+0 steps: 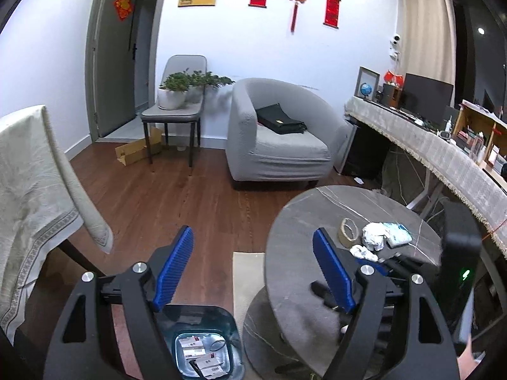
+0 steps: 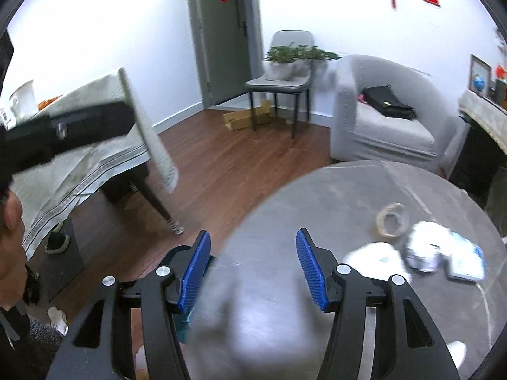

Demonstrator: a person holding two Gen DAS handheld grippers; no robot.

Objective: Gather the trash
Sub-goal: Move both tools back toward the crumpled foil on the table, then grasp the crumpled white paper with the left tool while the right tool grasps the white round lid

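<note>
Crumpled white paper, a smaller white wad, a blue-white packet and a tape roll lie on the round grey table. A blue bin on the floor holds several small boxes. My left gripper is open and empty, above the bin and the table's left edge. My right gripper is open and empty over the table, left of the trash; it also shows in the left wrist view.
A grey armchair with a black bag stands behind the table. A cloth-covered table is at the left, a long cluttered desk at the right. A chair with plants and a cardboard box stand by the door.
</note>
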